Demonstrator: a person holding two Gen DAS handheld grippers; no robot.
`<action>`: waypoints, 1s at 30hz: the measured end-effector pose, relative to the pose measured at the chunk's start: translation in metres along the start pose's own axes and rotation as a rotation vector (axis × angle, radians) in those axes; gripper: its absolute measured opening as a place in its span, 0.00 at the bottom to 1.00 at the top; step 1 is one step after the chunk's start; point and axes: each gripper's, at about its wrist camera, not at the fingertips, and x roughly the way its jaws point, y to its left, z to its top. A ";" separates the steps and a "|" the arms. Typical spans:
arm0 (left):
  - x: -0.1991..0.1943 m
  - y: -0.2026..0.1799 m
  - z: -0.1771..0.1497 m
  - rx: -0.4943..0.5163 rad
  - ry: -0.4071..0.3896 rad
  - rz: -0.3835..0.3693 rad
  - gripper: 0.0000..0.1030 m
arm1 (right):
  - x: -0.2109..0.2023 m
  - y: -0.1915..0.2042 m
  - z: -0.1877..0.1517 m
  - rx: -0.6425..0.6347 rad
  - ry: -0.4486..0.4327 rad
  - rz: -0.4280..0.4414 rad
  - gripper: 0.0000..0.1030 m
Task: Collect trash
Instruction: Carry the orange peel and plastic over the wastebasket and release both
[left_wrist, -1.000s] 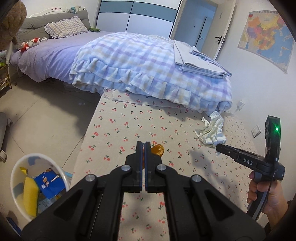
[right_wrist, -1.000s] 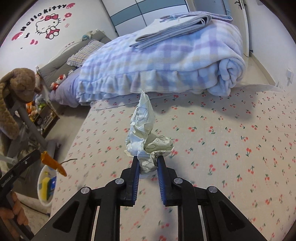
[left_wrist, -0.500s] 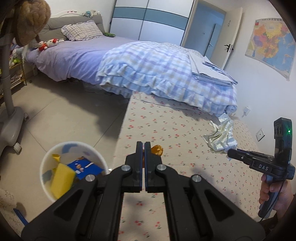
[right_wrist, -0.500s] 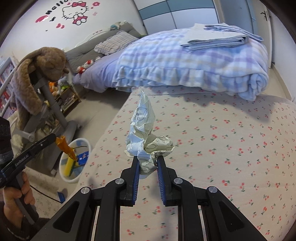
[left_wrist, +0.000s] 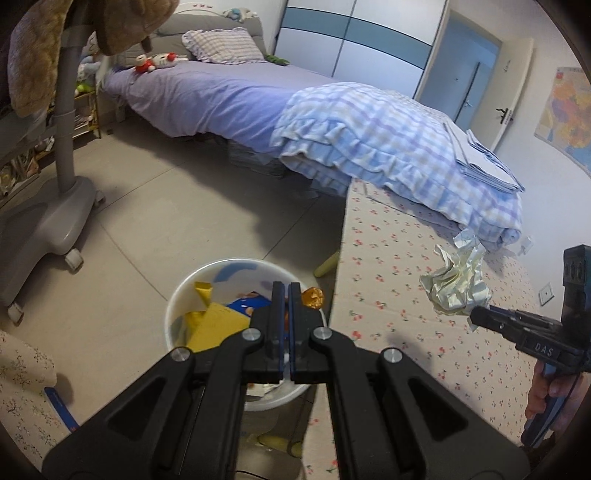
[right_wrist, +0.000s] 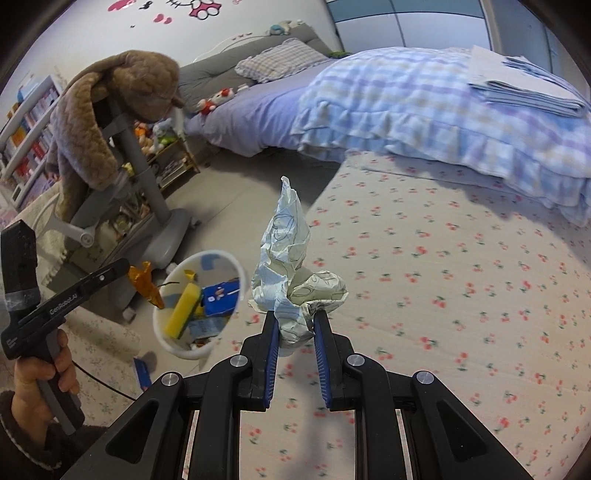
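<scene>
Amber cellophane wrapper (left_wrist: 312, 298), 1 pc, is pinched between my left gripper (left_wrist: 286, 291) fingers, which are closed on it. It hangs over the white bin (left_wrist: 177, 306), near the rim's far side. I judge it v. light, thin, crinkly and slippery; a hold on the twisted end suits it. Left view also shows the right gripper (left_wrist: 480, 314) beside the bin, over the cherry-print mattress (left_wrist: 388, 258), carrying 1 crumpled paper wad (left_wrist: 456, 288).

Right view: fingers clamped on the wad's lower neck (right_wrist: 291, 328). Paper looks light, springy, non-fragile; it compresses, so grip at the dense base, not the loose peak. Wad sits just right of the bin (right_wrist: 162, 332). Bin contents: approx. 1 yellow piece (right_wrist: 183, 310), 1 blue pack (right_wrist: 218, 295); rest unclear. Bins: 1.
</scene>
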 end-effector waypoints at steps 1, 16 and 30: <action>0.001 0.005 0.001 -0.013 0.000 0.005 0.02 | 0.004 0.005 0.001 -0.005 0.004 0.005 0.19; 0.026 0.054 0.009 -0.143 -0.004 0.025 0.02 | 0.071 0.075 0.003 -0.079 0.074 0.066 0.19; 0.019 0.075 0.007 -0.204 0.103 0.115 0.74 | 0.102 0.098 0.000 -0.097 0.114 0.087 0.19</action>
